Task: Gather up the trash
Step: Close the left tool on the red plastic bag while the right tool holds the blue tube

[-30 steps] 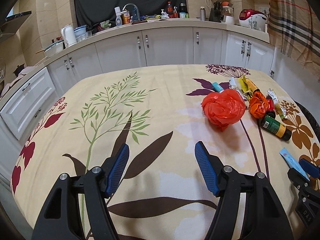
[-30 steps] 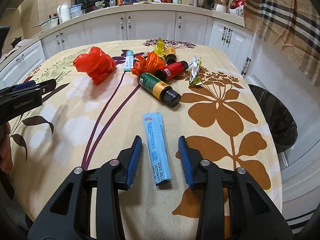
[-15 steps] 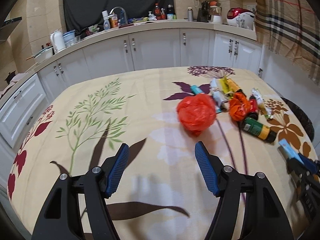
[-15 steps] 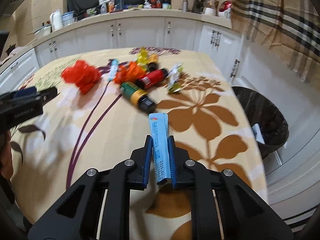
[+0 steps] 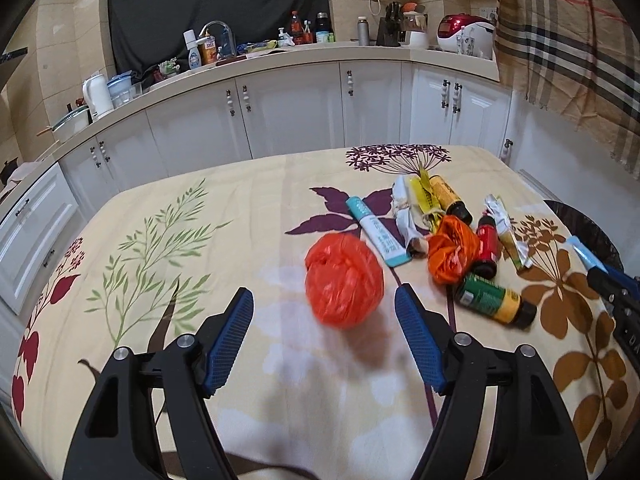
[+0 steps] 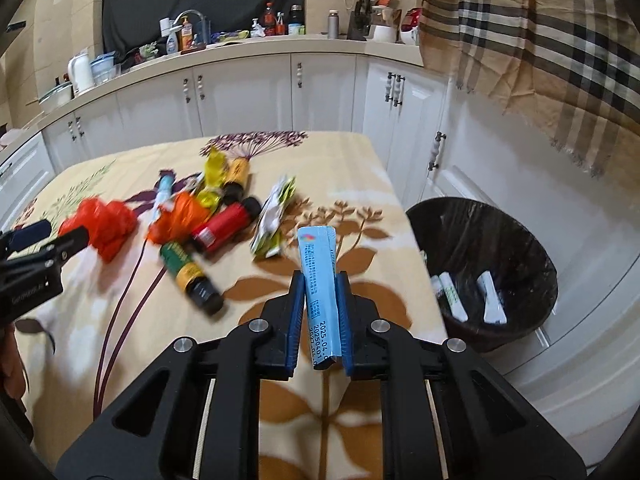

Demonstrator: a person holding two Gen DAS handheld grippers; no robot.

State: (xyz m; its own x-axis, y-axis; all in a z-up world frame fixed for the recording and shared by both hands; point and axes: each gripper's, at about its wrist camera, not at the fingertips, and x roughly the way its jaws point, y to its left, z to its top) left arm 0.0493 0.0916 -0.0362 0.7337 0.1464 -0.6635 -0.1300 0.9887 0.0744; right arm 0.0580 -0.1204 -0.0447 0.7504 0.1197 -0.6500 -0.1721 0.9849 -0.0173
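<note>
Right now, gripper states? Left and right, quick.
Left gripper: open, jaws just widened, nothing between them; crumpled red plastic bag lies ahead.
Right gripper: shut on the flat light-blue sachet.

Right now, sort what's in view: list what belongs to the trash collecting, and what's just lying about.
Job:
- blue packet clamped in right gripper
- red bag ball ahead of the open left gripper
- bottles, e.g. green bottle
- orange bag
- bin

Lying about:
- kettle
- rice cooker
- plaid cloth
</note>
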